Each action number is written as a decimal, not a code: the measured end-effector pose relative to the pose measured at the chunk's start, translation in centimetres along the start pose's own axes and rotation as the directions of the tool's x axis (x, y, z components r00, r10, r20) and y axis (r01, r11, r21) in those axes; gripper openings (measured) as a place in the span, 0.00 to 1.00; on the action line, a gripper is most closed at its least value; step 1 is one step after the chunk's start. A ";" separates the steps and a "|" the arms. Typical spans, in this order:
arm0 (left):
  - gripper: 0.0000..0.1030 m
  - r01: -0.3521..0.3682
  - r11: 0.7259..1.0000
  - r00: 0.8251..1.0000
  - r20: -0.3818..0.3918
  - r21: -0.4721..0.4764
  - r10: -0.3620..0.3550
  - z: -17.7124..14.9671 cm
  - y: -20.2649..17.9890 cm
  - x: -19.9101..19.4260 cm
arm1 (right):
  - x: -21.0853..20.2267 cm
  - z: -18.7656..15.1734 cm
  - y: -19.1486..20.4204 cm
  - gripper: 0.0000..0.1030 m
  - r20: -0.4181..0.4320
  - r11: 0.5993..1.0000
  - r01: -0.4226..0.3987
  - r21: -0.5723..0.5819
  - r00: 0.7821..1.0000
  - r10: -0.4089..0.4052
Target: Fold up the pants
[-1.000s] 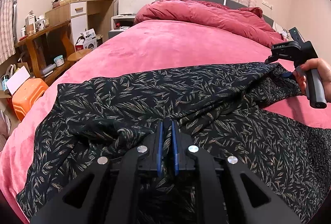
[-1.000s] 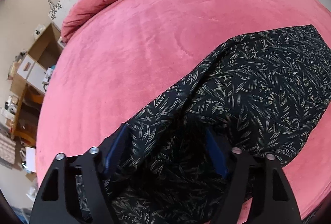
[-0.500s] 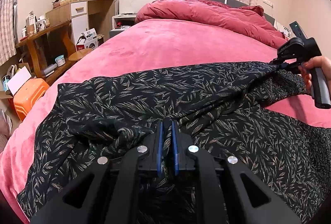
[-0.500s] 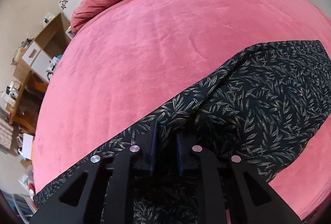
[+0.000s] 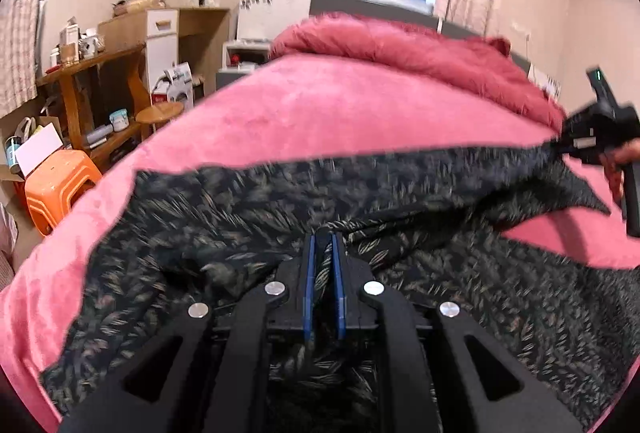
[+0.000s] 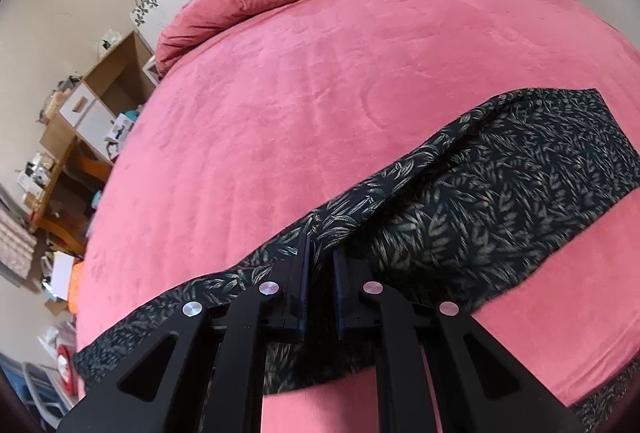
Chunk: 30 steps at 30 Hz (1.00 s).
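A wide bed (image 5: pixel 360 113) under a pink blanket fills both views, with a bunched red duvet (image 5: pixel 400 45) piled at its far end below the window. Spread across the near part of the bed lie the pants (image 5: pixel 400 185), black with a pale leaf print, rumpled near the left side and drawn into a taut ridge toward the right. The right gripper (image 6: pixel 320 257) has just been closing, and its blue pads now pinch the upper edge of one leg, which lifts clear of the blanket while the rest of that leg trails down onto the bed. The left gripper (image 5: pixel 323 245) is clamped narrow on a fold of the fabric near the middle of the garment. To the left of the bed stand a wooden shelf (image 5: pixel 92 73) and an orange stool (image 5: pixel 60 185), well apart from the work. The risk I see is in the grip: both hold only a thin pinch of slippery-looking cloth, so a hard pull between the hands could drag an edge out of the pads. The lifted leg may also carry only its top layer, leaving the lower layer behind and making a crooked fold.
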State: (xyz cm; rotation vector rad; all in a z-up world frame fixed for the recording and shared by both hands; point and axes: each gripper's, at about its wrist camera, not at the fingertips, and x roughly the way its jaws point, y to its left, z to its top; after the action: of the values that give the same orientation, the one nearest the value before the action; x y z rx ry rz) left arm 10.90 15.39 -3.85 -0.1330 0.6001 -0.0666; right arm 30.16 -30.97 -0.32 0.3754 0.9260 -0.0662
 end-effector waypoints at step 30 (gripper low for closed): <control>0.43 0.002 0.971 1.000 -0.013 -0.240 -0.006 -3.7 7.7 -7.8 | -9.3 -25.3 -5.6 0.07 0.062 0.968 -0.214 -0.135 0.973 0.223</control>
State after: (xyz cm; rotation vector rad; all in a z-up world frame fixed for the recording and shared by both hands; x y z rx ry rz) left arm 2.57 23.44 -3.68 -0.3688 0.6202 0.0017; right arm 3.87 -28.45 -8.27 0.3517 0.8031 0.1791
